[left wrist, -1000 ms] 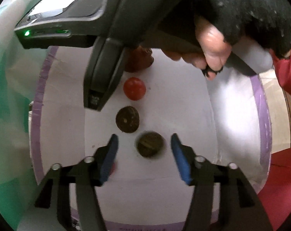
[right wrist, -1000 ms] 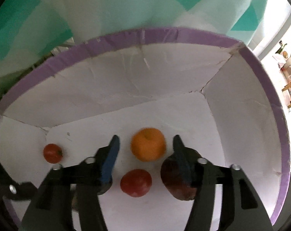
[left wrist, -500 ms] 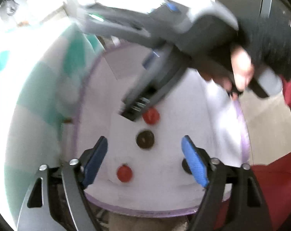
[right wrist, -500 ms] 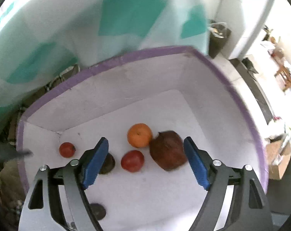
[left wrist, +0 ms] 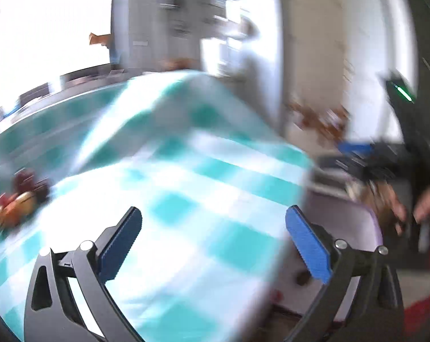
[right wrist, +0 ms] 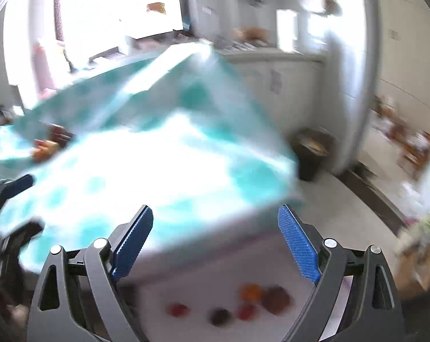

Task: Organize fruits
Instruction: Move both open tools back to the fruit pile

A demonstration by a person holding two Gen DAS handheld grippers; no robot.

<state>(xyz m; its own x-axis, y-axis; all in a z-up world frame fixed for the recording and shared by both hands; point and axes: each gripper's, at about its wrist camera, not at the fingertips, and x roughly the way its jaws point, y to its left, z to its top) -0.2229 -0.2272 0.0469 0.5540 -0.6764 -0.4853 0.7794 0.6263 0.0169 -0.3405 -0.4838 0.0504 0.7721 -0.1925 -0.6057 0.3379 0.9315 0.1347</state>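
Both views are blurred by motion. My left gripper (left wrist: pixel 213 239) is open and empty above the teal checked tablecloth (left wrist: pixel 186 199). A pile of fruit (left wrist: pixel 18 199) lies on the cloth at the far left. My right gripper (right wrist: pixel 215 239) is open and empty, raised above the white box with a purple rim (right wrist: pixel 209 293). In the box lie an orange (right wrist: pixel 251 292), a large brown fruit (right wrist: pixel 276 299), two red fruits (right wrist: pixel 178 309) and a dark round fruit (right wrist: pixel 219 316). The fruit pile also shows in the right wrist view (right wrist: pixel 48 142).
The right hand and its gripper (left wrist: pixel 386 171) show at the right of the left wrist view, over the box (left wrist: pixel 357 222). The left gripper's finger (right wrist: pixel 15 185) shows at the left edge of the right wrist view. A dark bin (right wrist: pixel 311 154) stands on the floor beyond the table.
Both grippers have lifted up out of the box and swung up and left toward the table. Both have opened wider. The fruits stay in the box.
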